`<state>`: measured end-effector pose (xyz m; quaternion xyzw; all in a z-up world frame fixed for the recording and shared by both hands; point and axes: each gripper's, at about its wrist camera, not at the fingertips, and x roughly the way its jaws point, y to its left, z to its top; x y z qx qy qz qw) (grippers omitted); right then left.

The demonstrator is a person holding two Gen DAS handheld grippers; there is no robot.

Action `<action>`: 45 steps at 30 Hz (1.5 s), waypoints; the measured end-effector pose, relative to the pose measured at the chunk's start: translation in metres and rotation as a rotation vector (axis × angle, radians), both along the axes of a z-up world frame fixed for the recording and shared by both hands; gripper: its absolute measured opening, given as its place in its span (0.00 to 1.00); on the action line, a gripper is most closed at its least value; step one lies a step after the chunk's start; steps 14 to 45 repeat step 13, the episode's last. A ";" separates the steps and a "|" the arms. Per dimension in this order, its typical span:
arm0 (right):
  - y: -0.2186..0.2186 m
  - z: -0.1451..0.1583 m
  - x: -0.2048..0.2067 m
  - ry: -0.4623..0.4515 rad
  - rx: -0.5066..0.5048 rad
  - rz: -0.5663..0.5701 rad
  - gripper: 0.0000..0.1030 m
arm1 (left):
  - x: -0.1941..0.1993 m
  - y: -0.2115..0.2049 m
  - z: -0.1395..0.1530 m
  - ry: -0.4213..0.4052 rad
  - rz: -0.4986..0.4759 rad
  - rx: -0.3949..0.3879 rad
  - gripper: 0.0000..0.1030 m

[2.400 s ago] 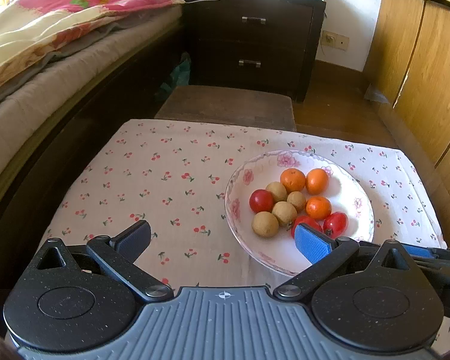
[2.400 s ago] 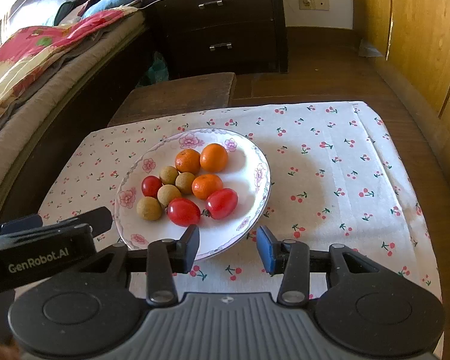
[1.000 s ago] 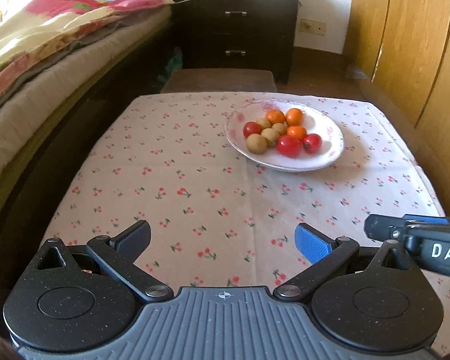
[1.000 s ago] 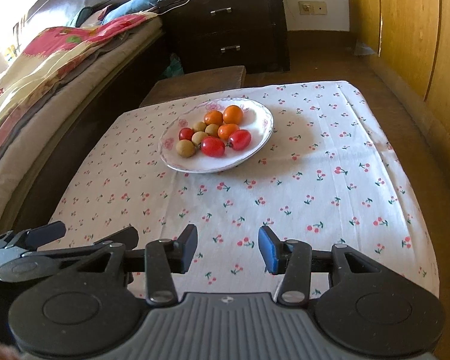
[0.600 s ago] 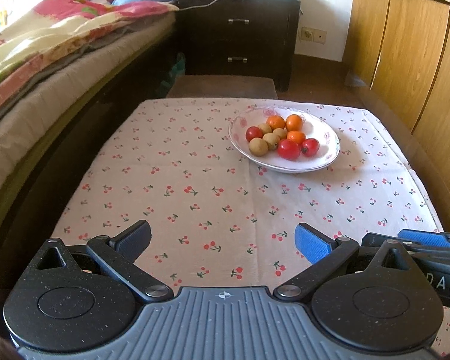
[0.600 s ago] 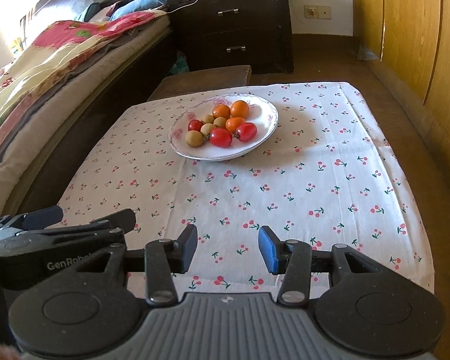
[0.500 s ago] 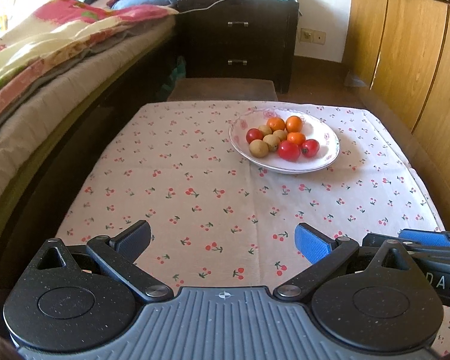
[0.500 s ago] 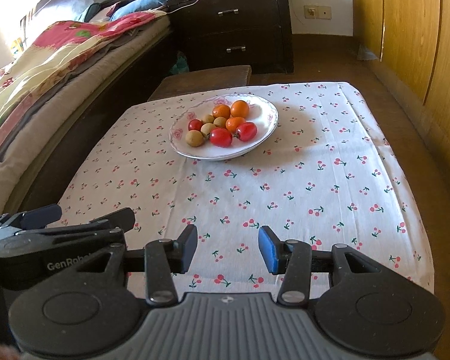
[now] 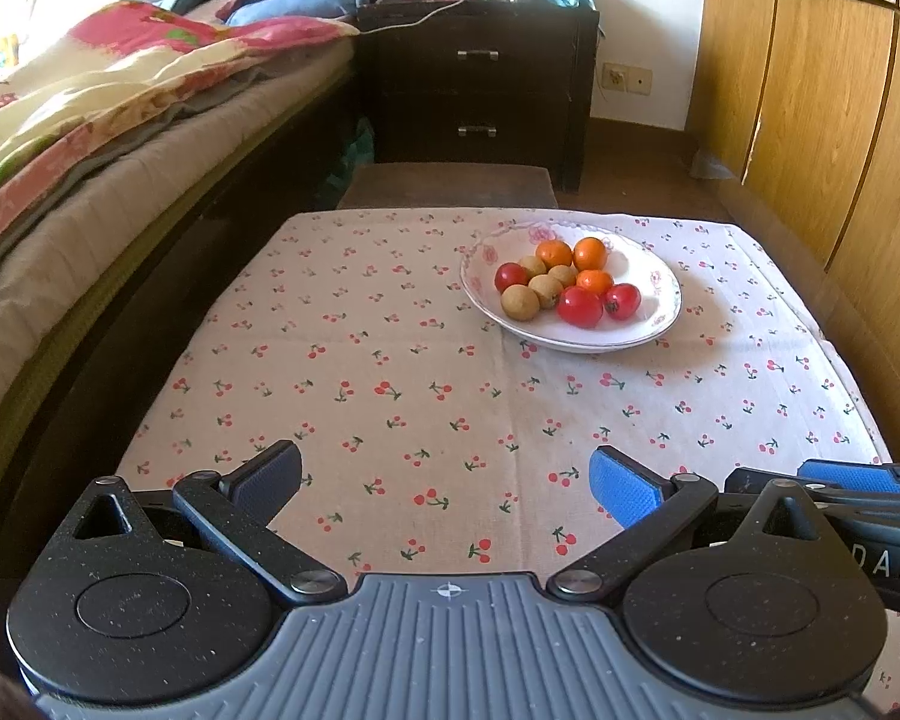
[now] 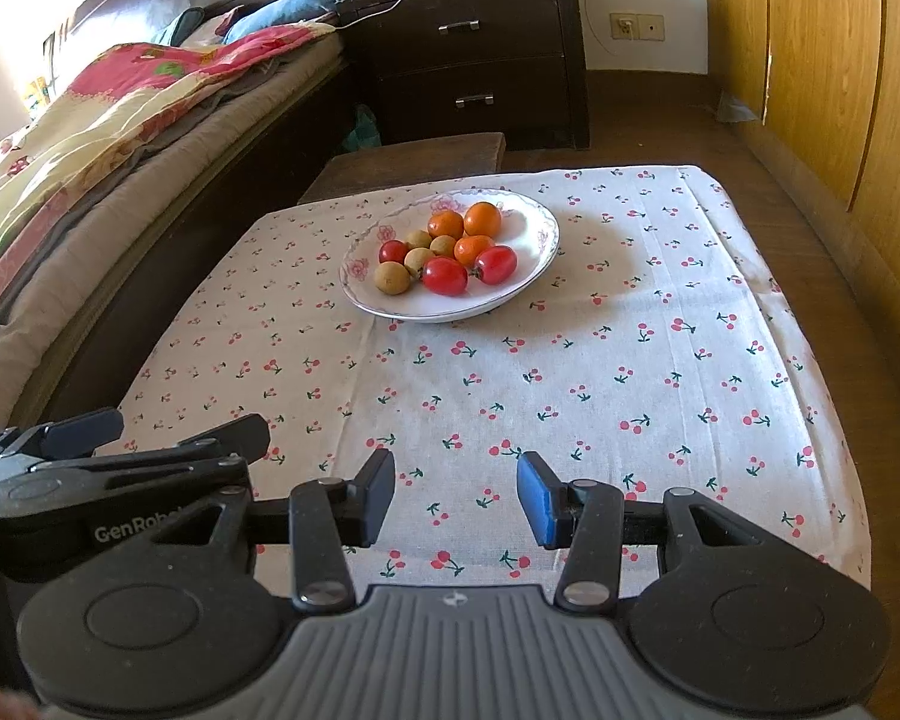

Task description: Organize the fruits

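We are holding both grippers well back from the plate [image 10: 354, 291] after pulling away from it; the left gripper [image 9: 444, 483] and right gripper [image 10: 456, 495] are keeping their fingers apart and empty. The fruits [image 10: 444, 249] are sitting grouped on the plate, so we are judging sorting finished.

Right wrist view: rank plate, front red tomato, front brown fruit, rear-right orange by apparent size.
1. plate, clearly largest.
2. front red tomato and rear-right orange: look about alike; the orange lies farther from the camera, so no ranking.
3. front brown fruit, slightly smaller.
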<state>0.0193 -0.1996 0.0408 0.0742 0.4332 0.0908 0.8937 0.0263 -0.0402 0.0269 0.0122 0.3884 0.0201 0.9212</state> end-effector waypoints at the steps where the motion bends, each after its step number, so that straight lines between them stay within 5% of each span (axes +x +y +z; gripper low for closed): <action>1: 0.000 0.000 0.000 -0.001 0.000 0.000 0.44 | 0.000 0.000 0.000 -0.001 0.000 0.001 1.00; 45: 0.000 0.000 0.000 -0.003 0.006 -0.002 0.46 | -0.001 -0.001 0.001 -0.017 0.008 0.018 1.00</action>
